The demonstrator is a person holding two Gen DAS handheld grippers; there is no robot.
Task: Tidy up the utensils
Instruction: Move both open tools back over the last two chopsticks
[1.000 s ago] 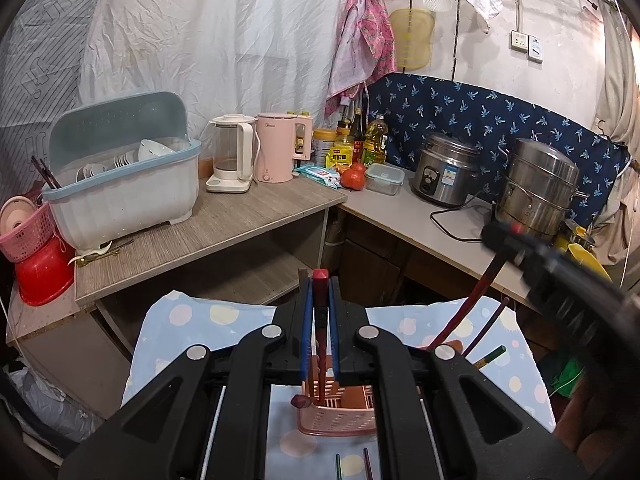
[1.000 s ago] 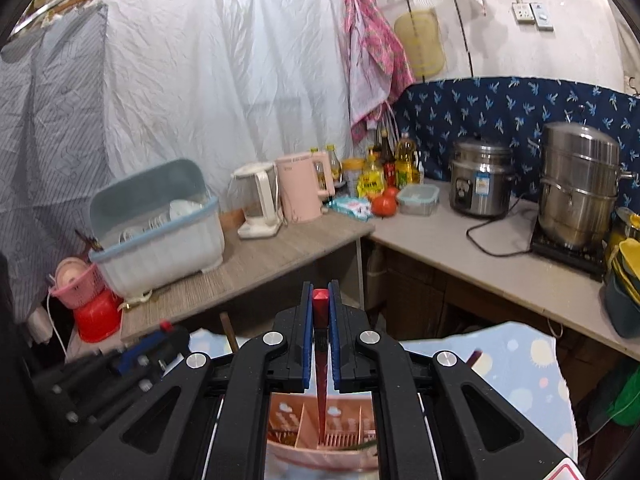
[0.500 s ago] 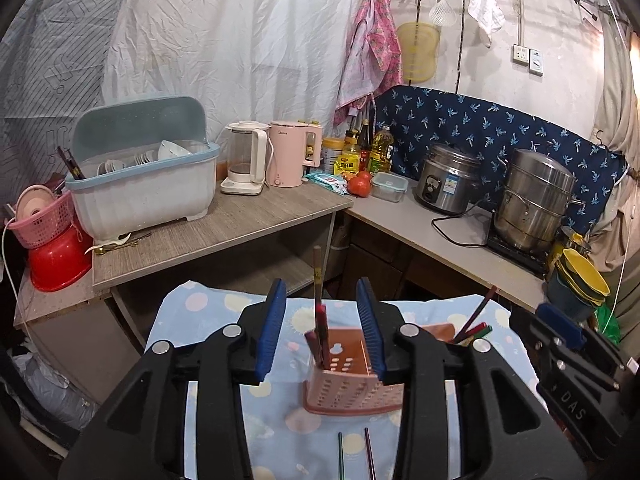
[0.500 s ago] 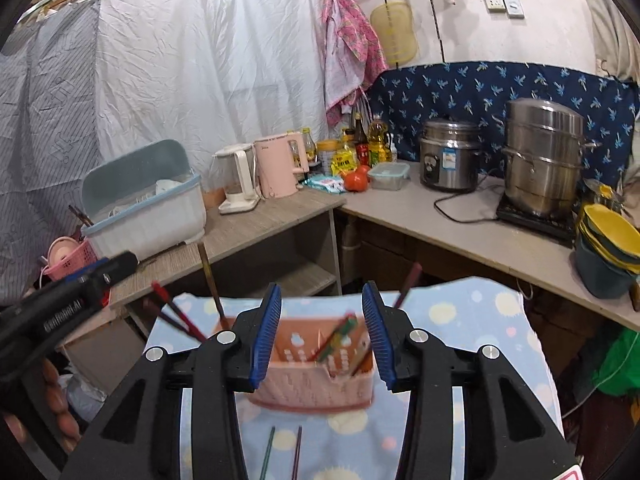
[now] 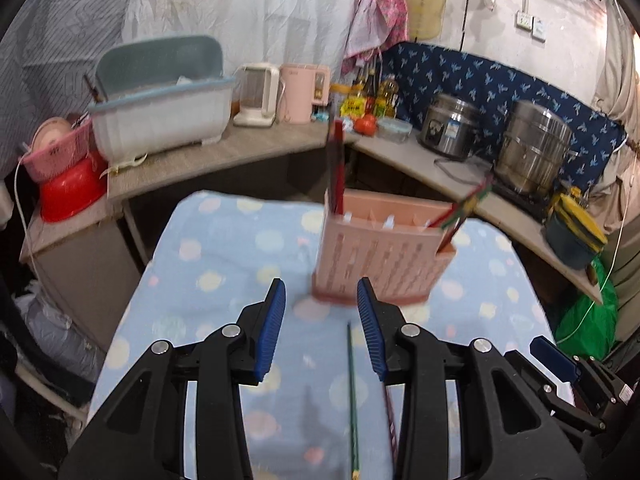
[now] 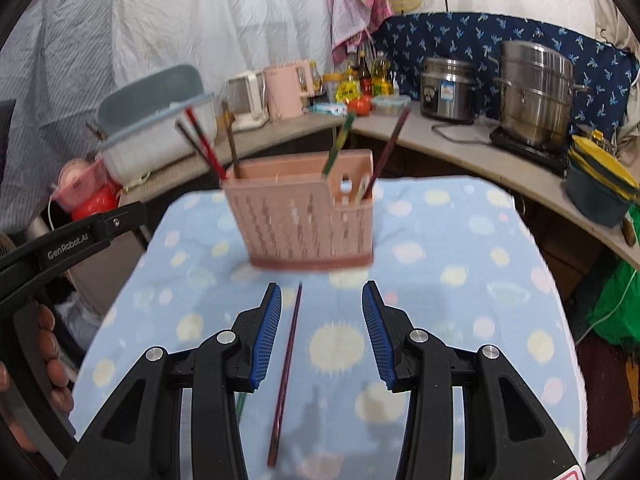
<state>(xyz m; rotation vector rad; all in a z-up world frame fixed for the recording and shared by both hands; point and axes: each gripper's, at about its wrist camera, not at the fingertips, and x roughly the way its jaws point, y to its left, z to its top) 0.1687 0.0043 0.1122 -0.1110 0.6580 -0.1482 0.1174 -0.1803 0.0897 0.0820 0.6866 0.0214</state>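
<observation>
A pink slotted utensil holder (image 5: 380, 256) (image 6: 308, 216) stands on a blue dotted cloth (image 5: 224, 264) (image 6: 460, 264) with several chopsticks upright in it. A green chopstick (image 5: 352, 396) and a dark red chopstick (image 5: 390, 412) lie on the cloth in front of it. In the right wrist view the dark red chopstick (image 6: 286, 372) lies near the left finger. My left gripper (image 5: 321, 320) and my right gripper (image 6: 321, 320) are both open and empty, low over the cloth just short of the holder.
A wooden counter (image 5: 224, 152) behind holds a dish rack (image 5: 160, 108), kettles and bottles. A rice cooker (image 5: 452, 128) and a steel pot (image 5: 536, 148) stand at right. Stacked bowls (image 6: 600, 188) sit at the counter's right end.
Both grippers let go of their chopsticks into the holder, opened, then drew back and dropped low over the cloth, facing the two chopsticks lying there.
</observation>
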